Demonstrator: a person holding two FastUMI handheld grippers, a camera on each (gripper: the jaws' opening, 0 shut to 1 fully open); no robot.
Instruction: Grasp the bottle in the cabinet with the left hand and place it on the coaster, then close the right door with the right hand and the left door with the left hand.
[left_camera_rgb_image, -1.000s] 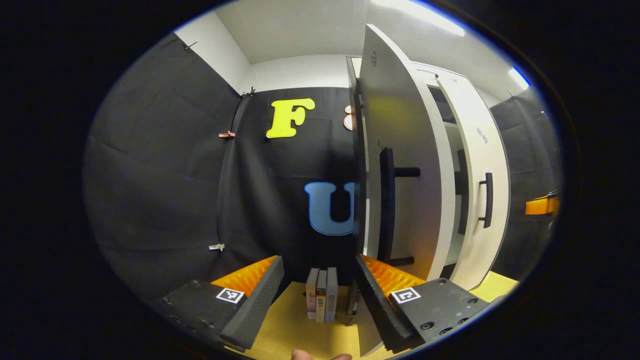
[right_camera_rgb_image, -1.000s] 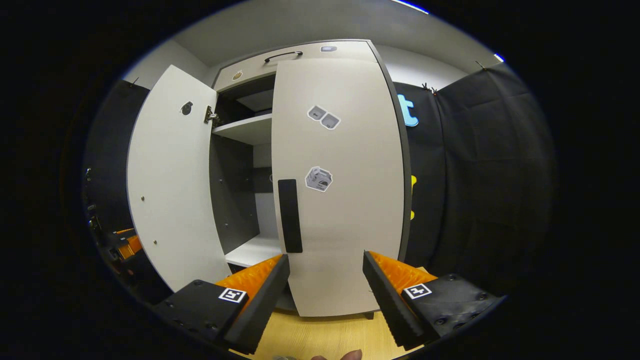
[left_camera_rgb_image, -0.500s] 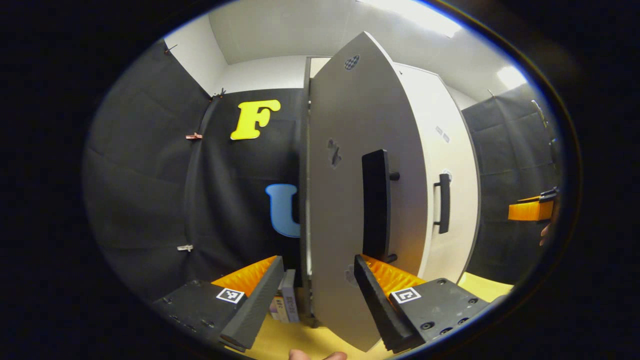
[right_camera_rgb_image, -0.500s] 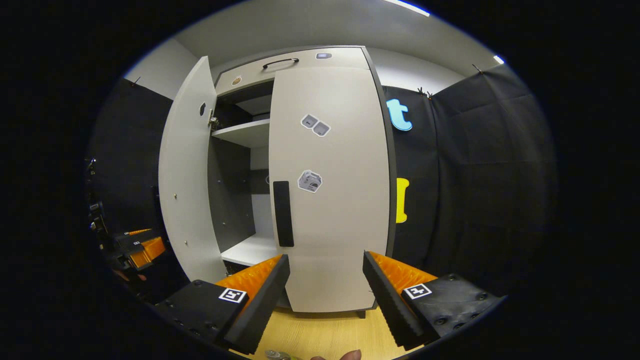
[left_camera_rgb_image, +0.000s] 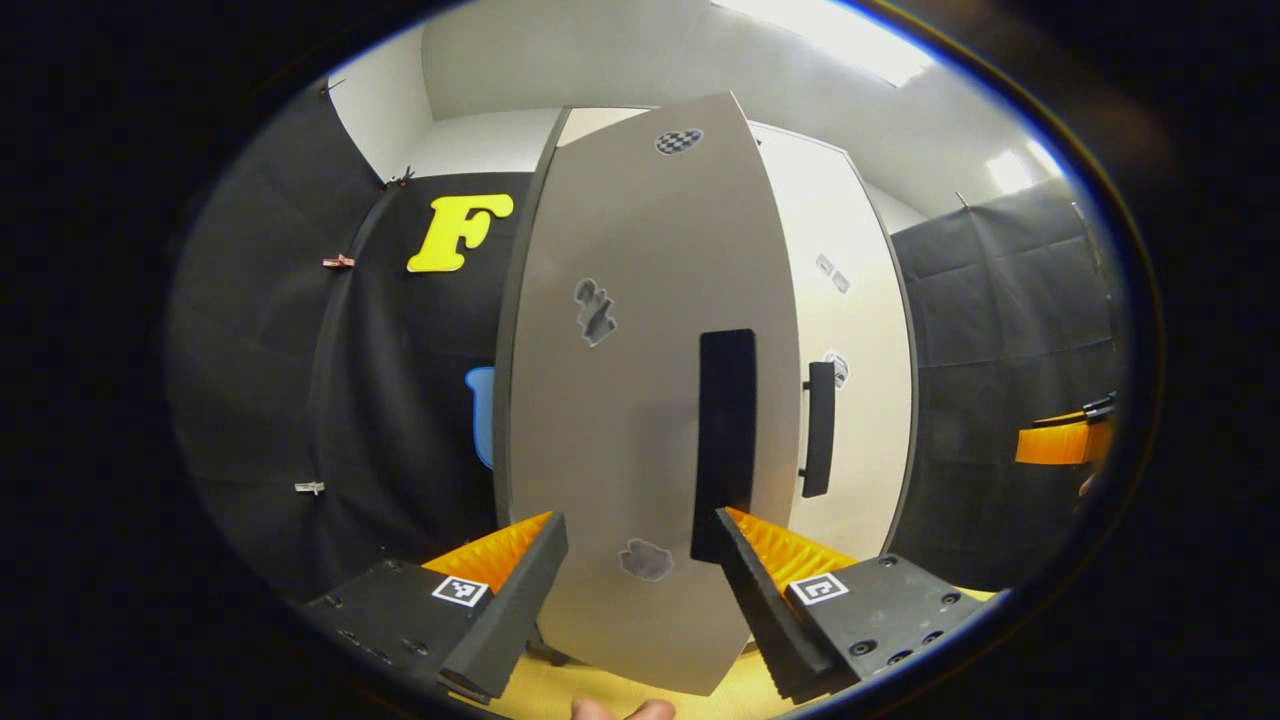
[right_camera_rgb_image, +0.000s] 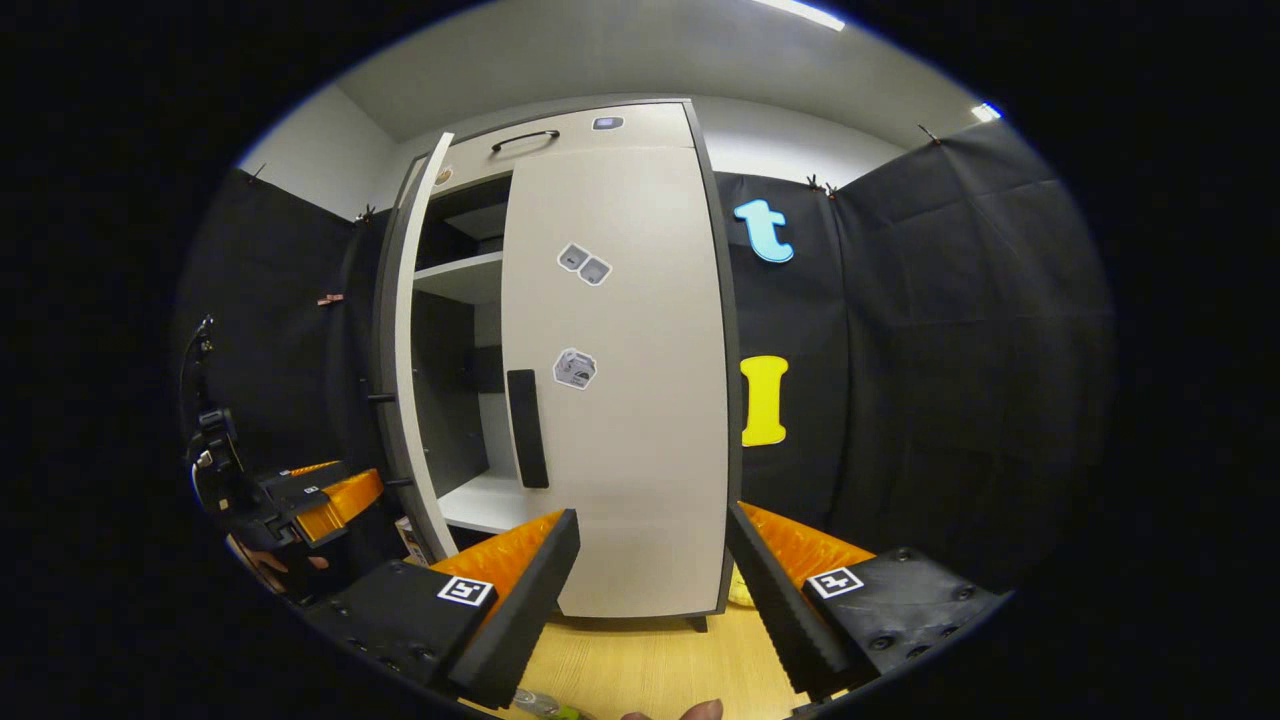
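Left door (left_camera_rgb_image: 630, 400) of the cabinet (right_camera_rgb_image: 560, 140) is standing partly open beside the closed right door (right_camera_rgb_image: 620, 400); a rigid, hinged panel, probably light, best pushed near its handle (left_camera_rgb_image: 726, 440). Left gripper (left_camera_rgb_image: 640, 590) and right gripper (right_camera_rgb_image: 650, 590) are gaping wide, holding nothing.

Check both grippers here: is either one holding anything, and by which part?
Nothing is held. The left gripper is open in front of the left door; the right gripper is open facing the right door.

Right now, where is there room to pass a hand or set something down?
Free: the gap between the left door and right door, onto the lower shelf; bare table before the cabinet. Crowded: left gripper near the left door.
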